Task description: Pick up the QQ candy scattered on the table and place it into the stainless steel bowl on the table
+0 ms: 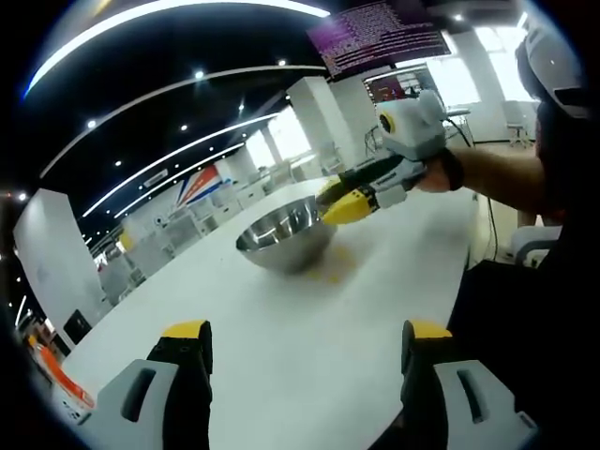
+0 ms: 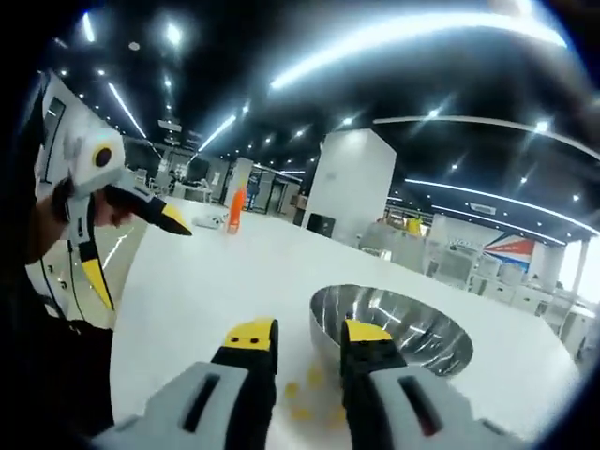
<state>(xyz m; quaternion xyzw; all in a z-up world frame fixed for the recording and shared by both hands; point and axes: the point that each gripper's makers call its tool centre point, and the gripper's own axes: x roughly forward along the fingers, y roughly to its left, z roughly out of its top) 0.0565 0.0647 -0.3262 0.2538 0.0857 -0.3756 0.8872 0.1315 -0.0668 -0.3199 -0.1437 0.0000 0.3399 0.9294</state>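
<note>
Several small yellow QQ candies (image 2: 305, 392) lie scattered on the white tabletop (image 1: 309, 347) just beside the round stainless steel bowl (image 1: 284, 234), close under the right tool (image 2: 307, 339), whose yellow-tipped jaws stand only a narrow gap apart with nothing visible between them. In the left gripper view that right tool (image 1: 349, 204) hangs at the bowl's rim, gripped by a person's hand (image 1: 433, 174), while the left tool (image 1: 307, 337) hovers well back over bare tabletop with its jaws wide apart. An orange bottle-like object (image 2: 235, 208) stands at the tabletop's far end.
</note>
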